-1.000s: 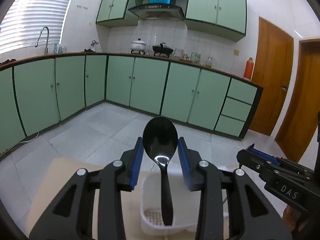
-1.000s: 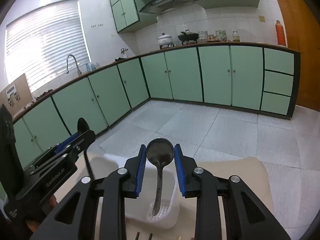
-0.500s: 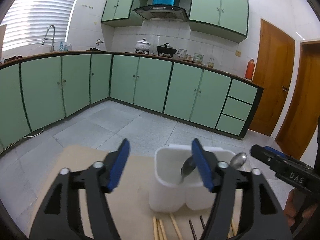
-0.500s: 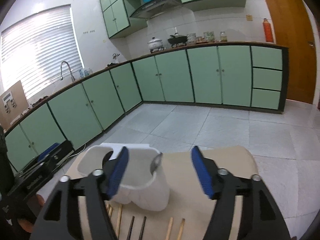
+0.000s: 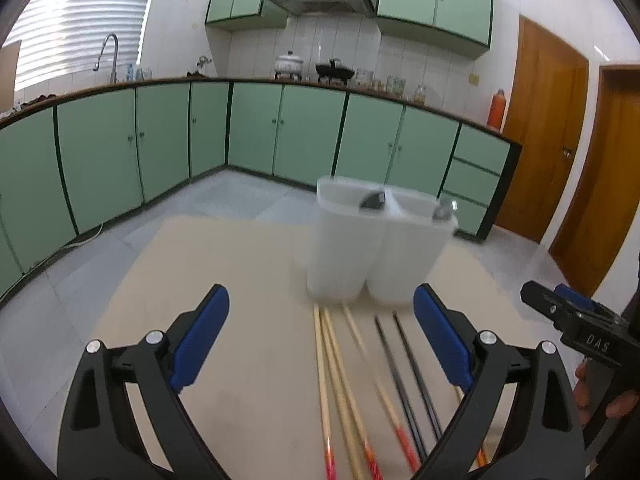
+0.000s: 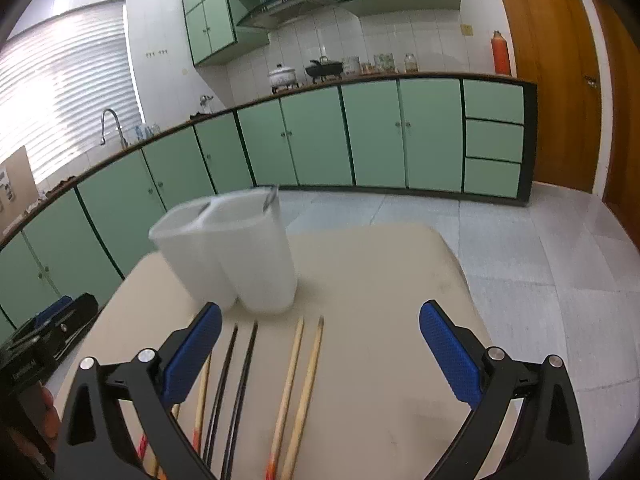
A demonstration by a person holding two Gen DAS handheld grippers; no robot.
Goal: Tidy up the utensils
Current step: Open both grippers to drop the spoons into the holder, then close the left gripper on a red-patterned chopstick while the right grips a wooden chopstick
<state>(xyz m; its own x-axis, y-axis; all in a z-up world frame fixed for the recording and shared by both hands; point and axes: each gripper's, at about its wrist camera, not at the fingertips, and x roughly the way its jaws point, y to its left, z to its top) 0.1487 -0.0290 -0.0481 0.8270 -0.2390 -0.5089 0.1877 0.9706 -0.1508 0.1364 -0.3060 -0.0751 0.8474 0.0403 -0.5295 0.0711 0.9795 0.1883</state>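
Observation:
A white two-compartment utensil holder stands on the beige table. A black spoon leans in its left compartment and a silver spoon in its right one. In front of the holder lie several wooden chopsticks with red ends and a black pair. My left gripper hovers over the chopsticks, short of the holder, its jaws opening wide and holding nothing. My right gripper does the same beside it, jaws opening, nothing gripped.
The beige table ends just behind the holder and has a rounded far right corner. Beyond it are grey floor tiles, green cabinets and wooden doors. A hand holds the right gripper's handle.
Both grippers let go of their spoons, which now stand in the holder. The jaws spread wide and both grippers drew back from the holder, bringing the chopsticks into view.

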